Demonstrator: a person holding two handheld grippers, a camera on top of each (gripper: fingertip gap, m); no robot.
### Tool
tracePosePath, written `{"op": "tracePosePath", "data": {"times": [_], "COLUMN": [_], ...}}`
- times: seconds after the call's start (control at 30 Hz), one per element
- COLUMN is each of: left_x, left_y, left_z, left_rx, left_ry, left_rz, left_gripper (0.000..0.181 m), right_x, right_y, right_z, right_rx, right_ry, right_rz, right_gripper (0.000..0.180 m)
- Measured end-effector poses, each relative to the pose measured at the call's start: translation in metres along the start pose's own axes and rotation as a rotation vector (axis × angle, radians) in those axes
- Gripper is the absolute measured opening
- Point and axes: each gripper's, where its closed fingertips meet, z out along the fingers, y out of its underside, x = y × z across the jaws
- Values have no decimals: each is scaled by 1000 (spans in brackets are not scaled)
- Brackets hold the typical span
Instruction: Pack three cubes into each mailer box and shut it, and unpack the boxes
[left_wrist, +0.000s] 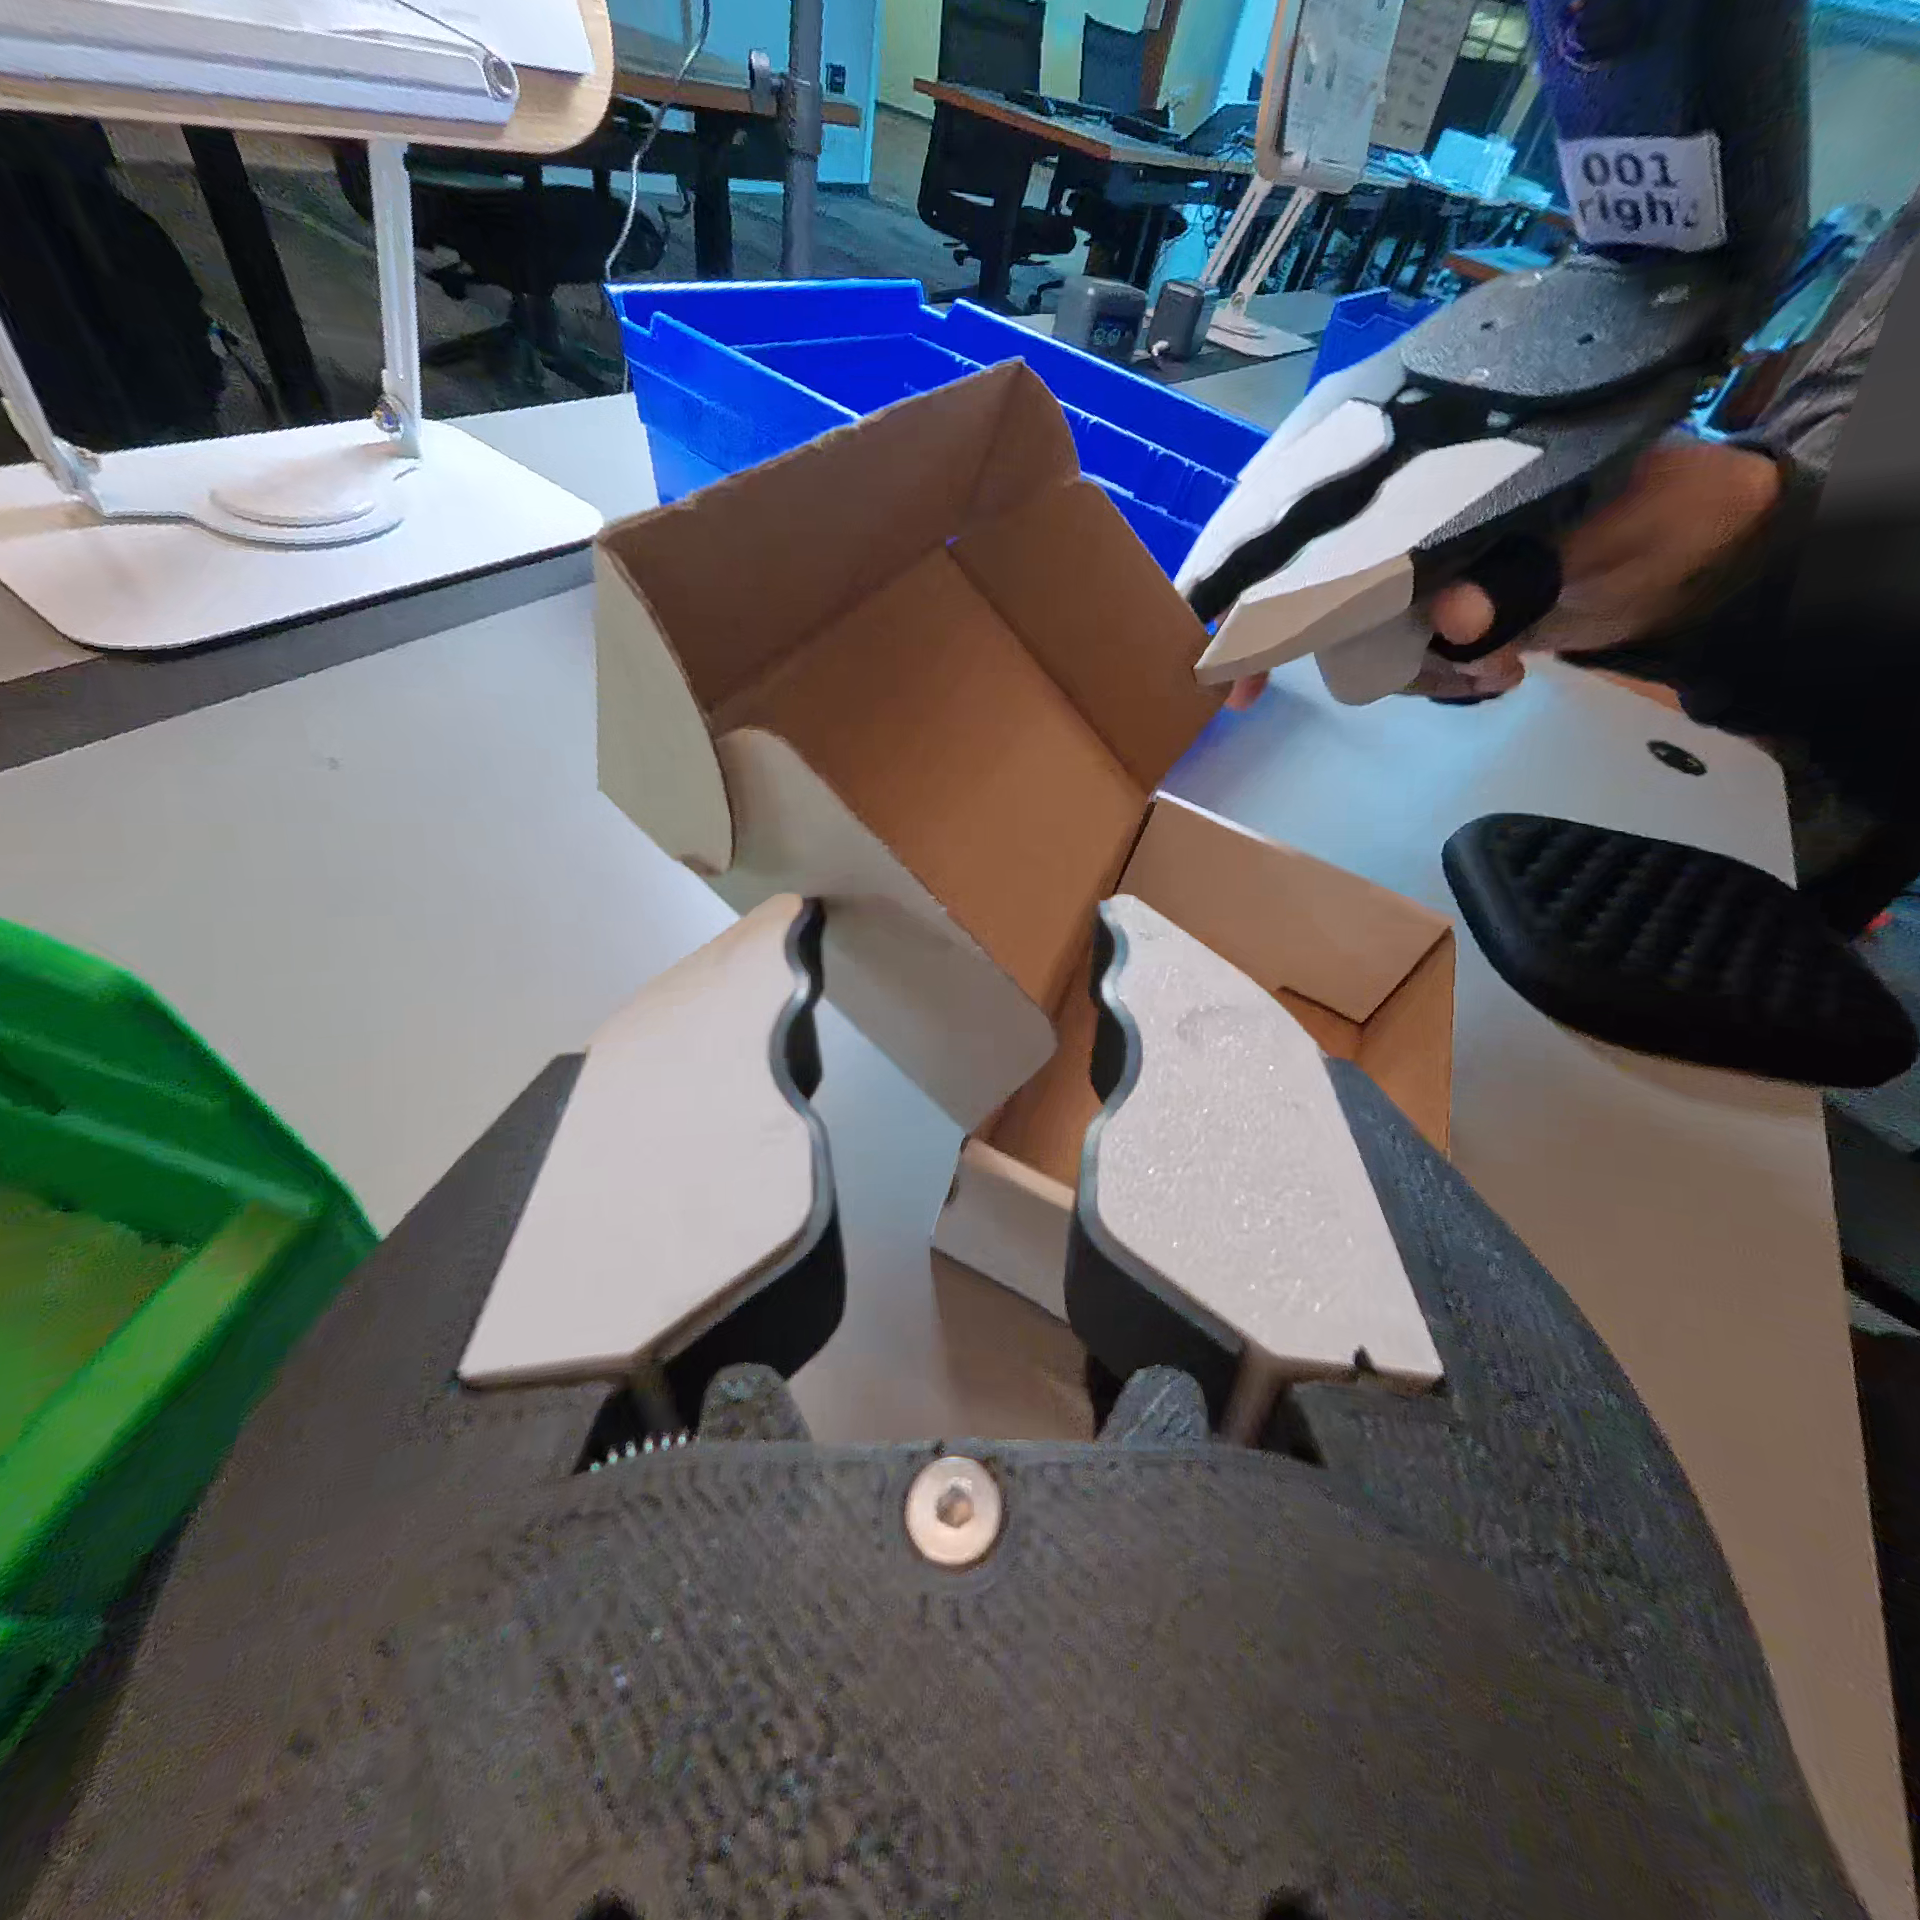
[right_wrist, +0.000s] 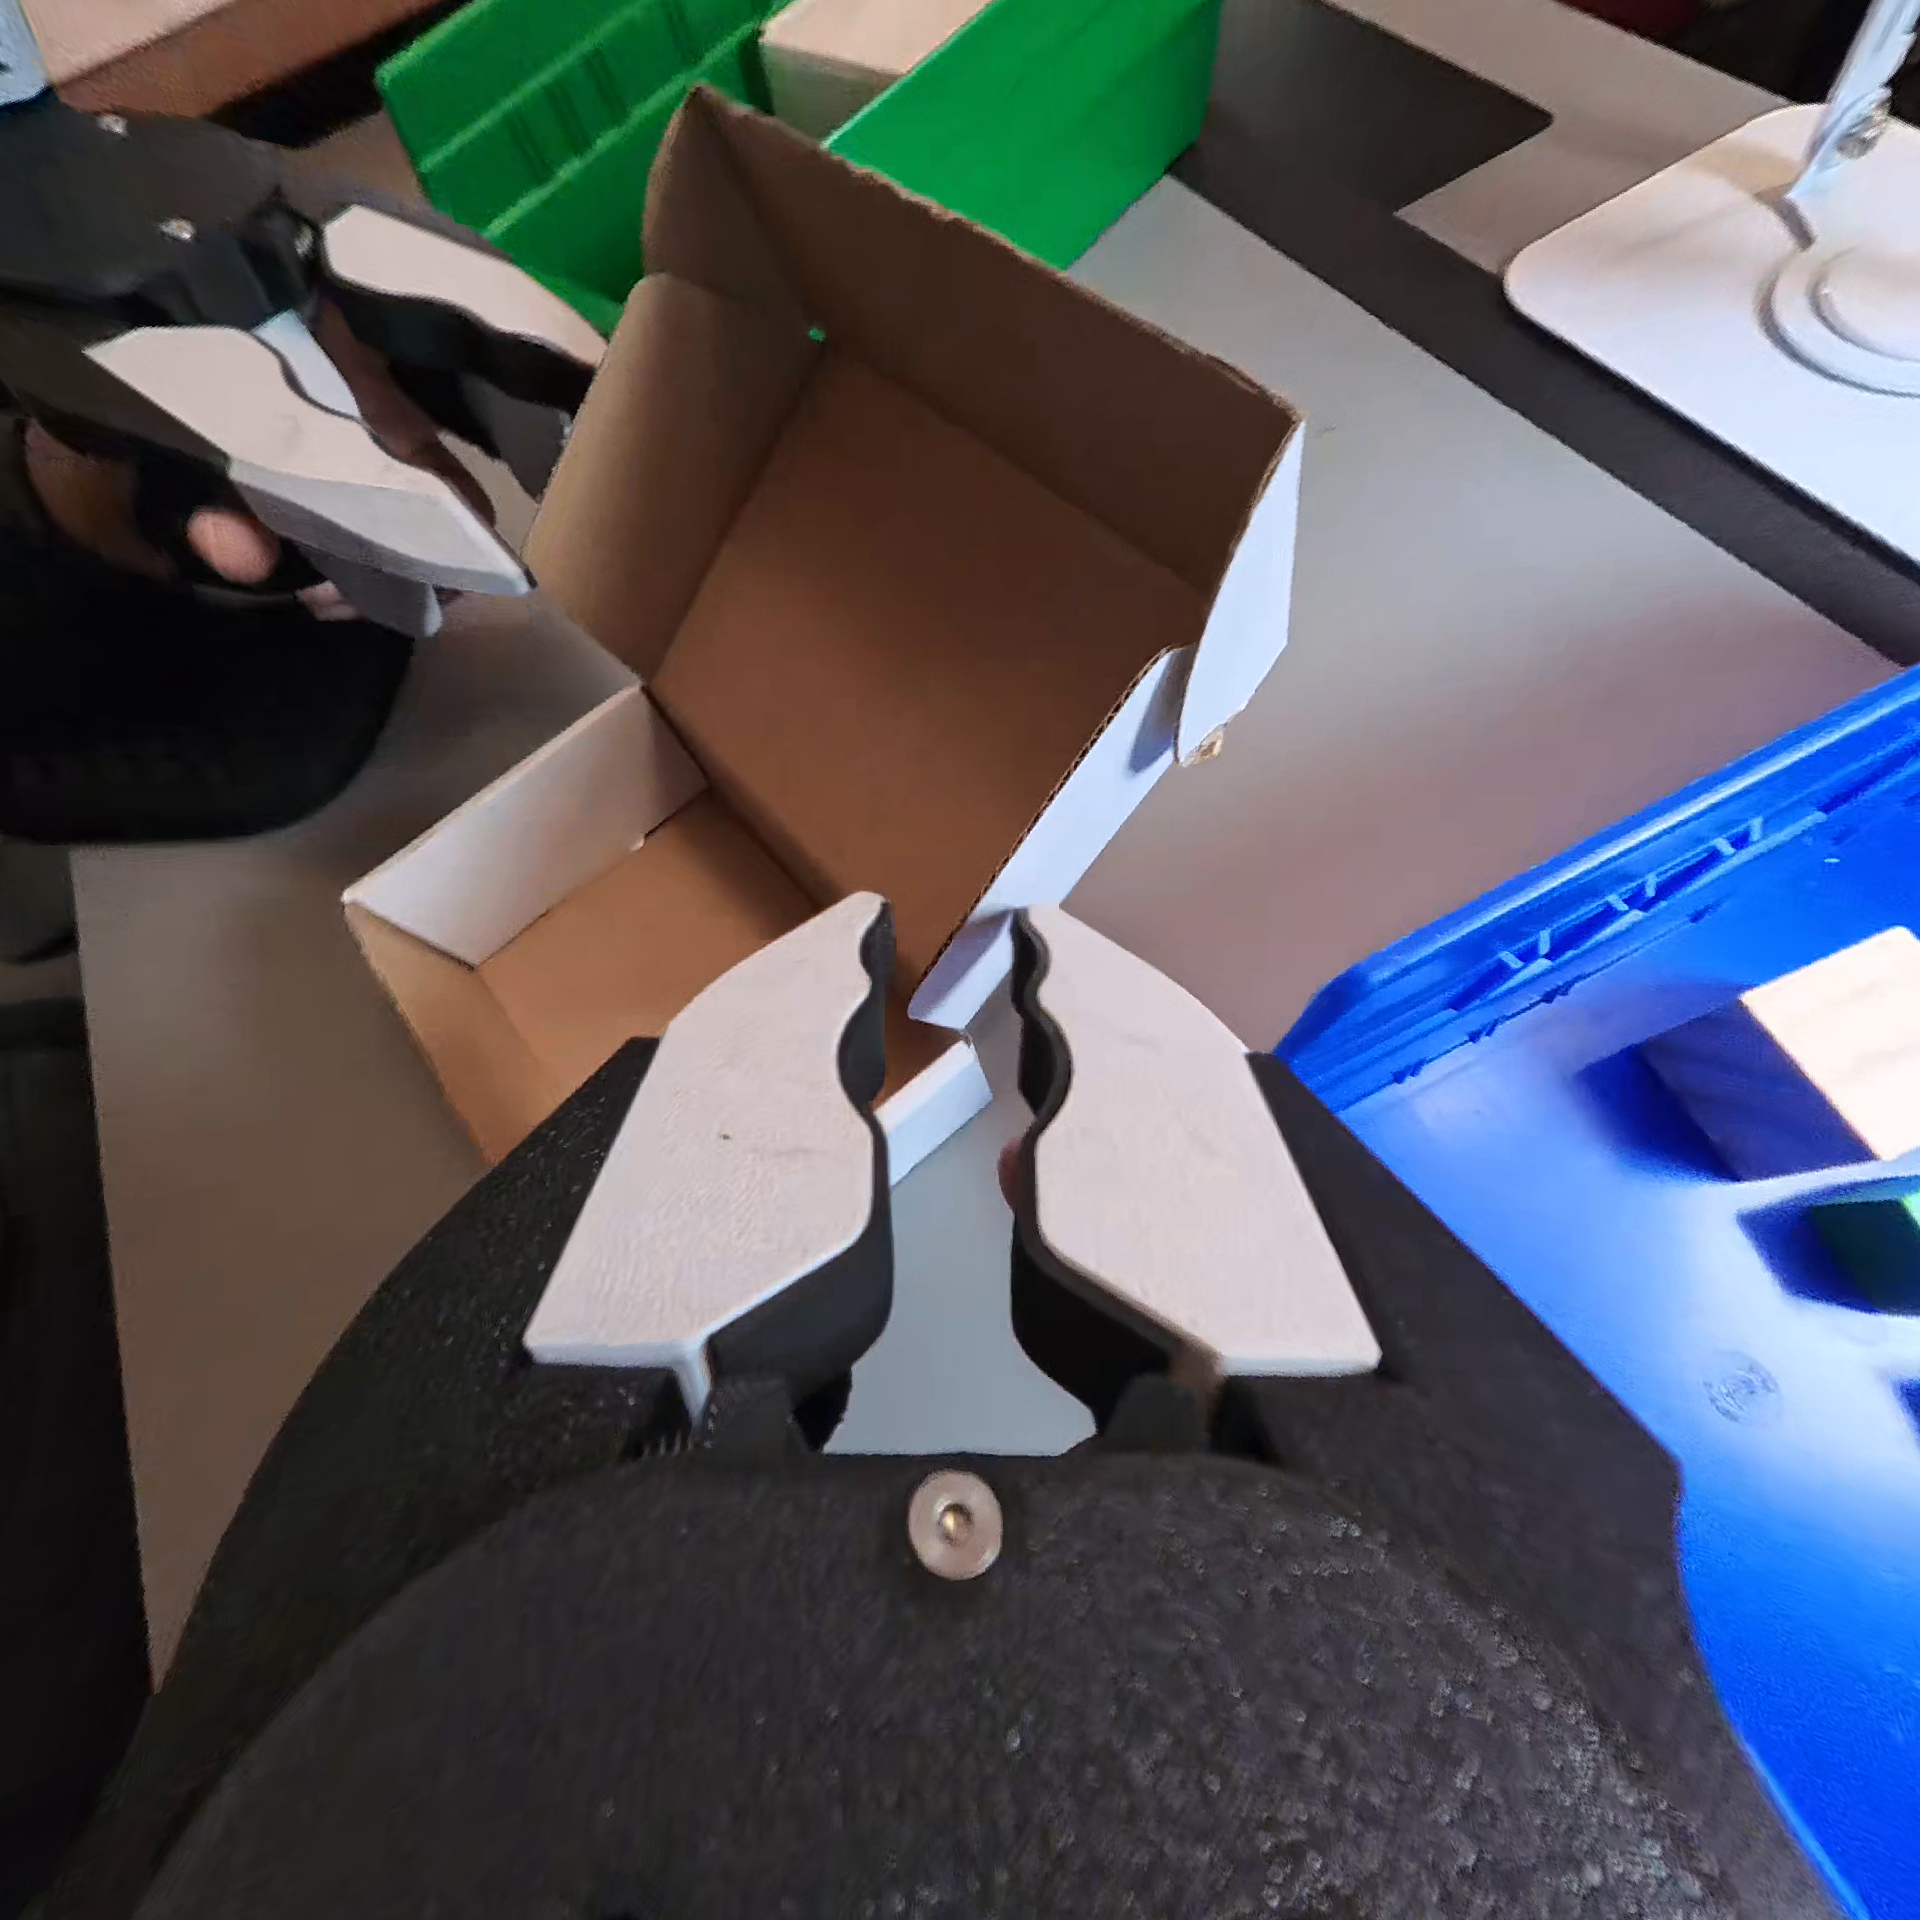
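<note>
A white mailer box (left_wrist: 1299, 935) stands open on the pale table, its brown lid (left_wrist: 935, 675) raised and tilted. In the right wrist view the box (right_wrist: 540, 862) looks empty inside under the lid (right_wrist: 914, 623). My left gripper (left_wrist: 956, 935) is open, its tips on either side of the lid's white left side flap. My right gripper (right_wrist: 956, 925) is open by a narrow gap, with the lower corner of the lid's right flap between its tips. Each gripper also shows in the other view: the right gripper (left_wrist: 1195, 629) and the left gripper (right_wrist: 561, 468).
A blue bin (left_wrist: 831, 343) stands behind the box; in the right wrist view the blue bin (right_wrist: 1558, 1143) holds a wooden cube (right_wrist: 1849, 1029). A green bin (left_wrist: 156, 1247) (right_wrist: 987, 125) is on the left. A white lamp base (left_wrist: 260, 540) and a black armrest (left_wrist: 1662, 935) are near. The gap from one gripper's tips to the other's is roughly 15 cm.
</note>
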Motion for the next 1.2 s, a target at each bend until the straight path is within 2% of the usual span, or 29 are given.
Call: {"op": "tracePosePath", "data": {"times": [0.03, 0.13, 0.27, 0.4, 0.53, 0.63, 0.7, 0.77, 0.87, 0.93, 1.07, 1.2], "left_x": [-1, -3, 13, 40, 62, 74, 76, 71, 66, 67, 82, 95], "left_y": [-2, -5, -6, 10, 44, 63, 63, 58, 44, 38, 38, 54], "left_z": [3, 8, 2, -13, -23, -33, -41, -47, -50, -46, -34, -33], "left_rx": [-5, -10, 14, -25, -143, -228, -224, -199, -146, -126, -133, -200], "left_ry": [0, -38, -2, 106, 226, 302, 301, 265, 216, 212, 261, 328], "left_rz": [-6, 38, 158, 253, 305, 310, 319, 338, 348, 347, 361, 391], "left_gripper": [44, 29, 25, 20, 26, 39, 48, 56, 62, 62, 63, 65], "right_x": [-1, -6, -23, -52, -70, -79, -80, -72, -60, -63, -77, -79], "right_y": [-2, 1, 12, 38, 68, 80, 84, 81, 73, 69, 65, 73], "right_z": [0, -4, -14, -21, -23, -30, -40, -49, -55, -52, -40, -36], "right_rx": [20, 48, 85, 51, -40, -78, -83, -64, -59, -64, -77, -115], "right_ry": [10, 63, 118, 39, -46, -116, -127, -71, 56, 83, 59, 53], "right_rz": [-2, -79, -228, -309, -335, -331, -333, -363, -466, -527, -577, -574], "right_gripper": [14, 13, 13, 12, 19, 32, 41, 46, 58, 65, 65, 65]}}
